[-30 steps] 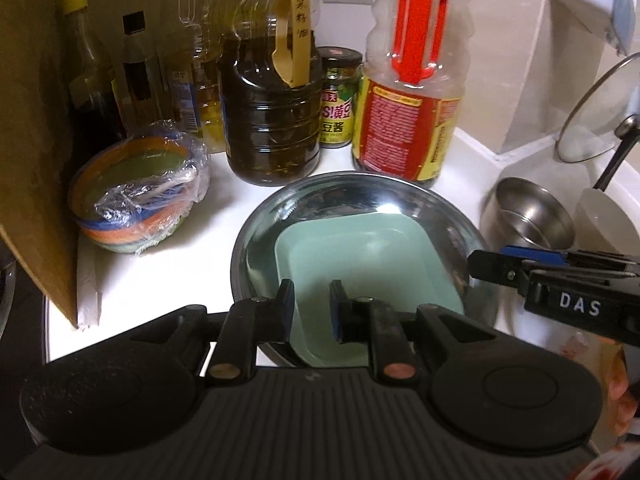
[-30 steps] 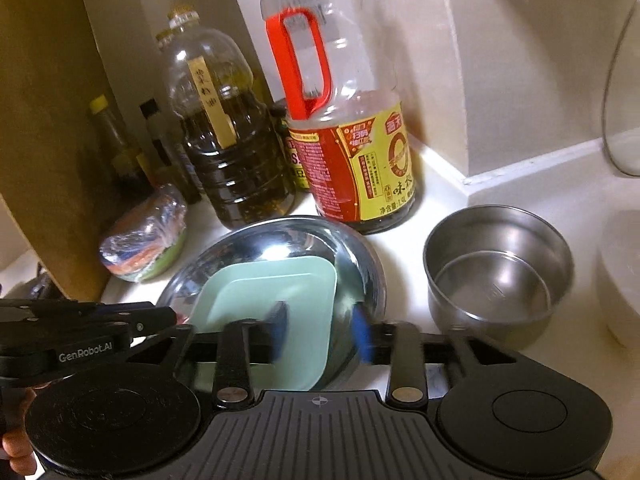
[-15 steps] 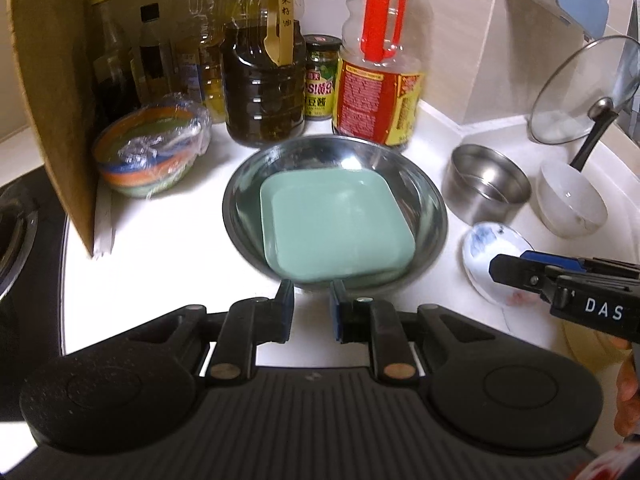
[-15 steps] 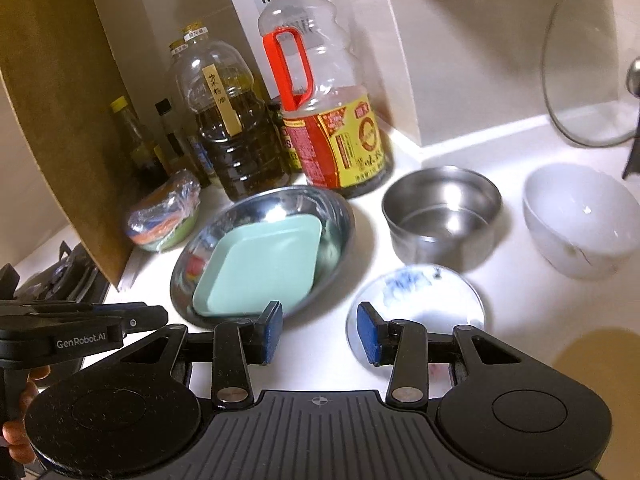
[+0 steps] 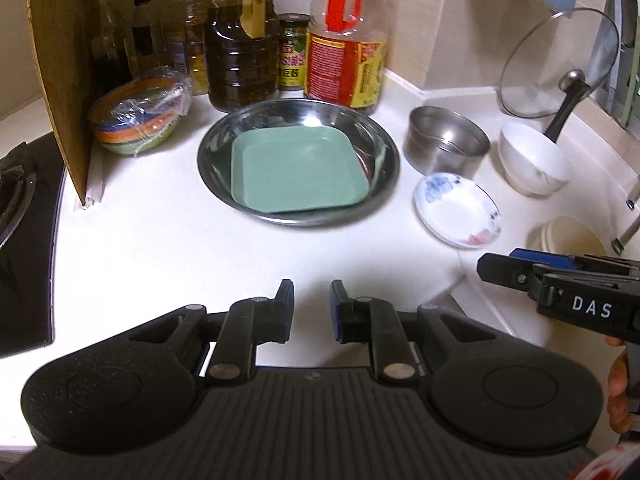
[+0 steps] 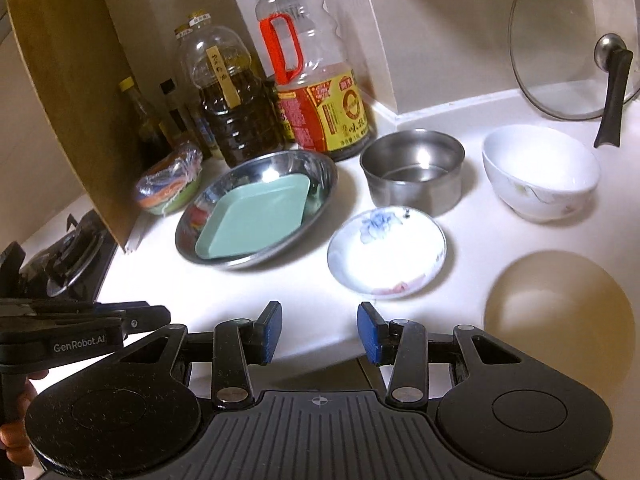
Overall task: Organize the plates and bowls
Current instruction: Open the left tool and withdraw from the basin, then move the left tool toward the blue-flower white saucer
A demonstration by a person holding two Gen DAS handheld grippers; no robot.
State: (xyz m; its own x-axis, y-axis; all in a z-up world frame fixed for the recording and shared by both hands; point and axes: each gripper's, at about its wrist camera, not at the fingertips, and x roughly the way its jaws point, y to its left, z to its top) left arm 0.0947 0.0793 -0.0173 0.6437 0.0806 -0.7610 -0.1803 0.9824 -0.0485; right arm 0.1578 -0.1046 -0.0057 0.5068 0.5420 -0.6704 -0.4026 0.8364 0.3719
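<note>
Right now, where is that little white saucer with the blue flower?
The flowered saucer sits on the white counter, just in front of the steel pot and right of the steel basin that holds the green tray.

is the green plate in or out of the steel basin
In. The green plate lies flat inside the steel basin, whose rim shows around all its sides in both views.

You can read "DAS" in white on the right gripper (image 5: 576, 276) body in your left wrist view. "GenRobot.AI" stands on the left gripper (image 6: 80, 322) body in your right wrist view. The red-handled bottle (image 6: 316, 80) carries a yellow label with Chinese characters, too small to make out.
</note>
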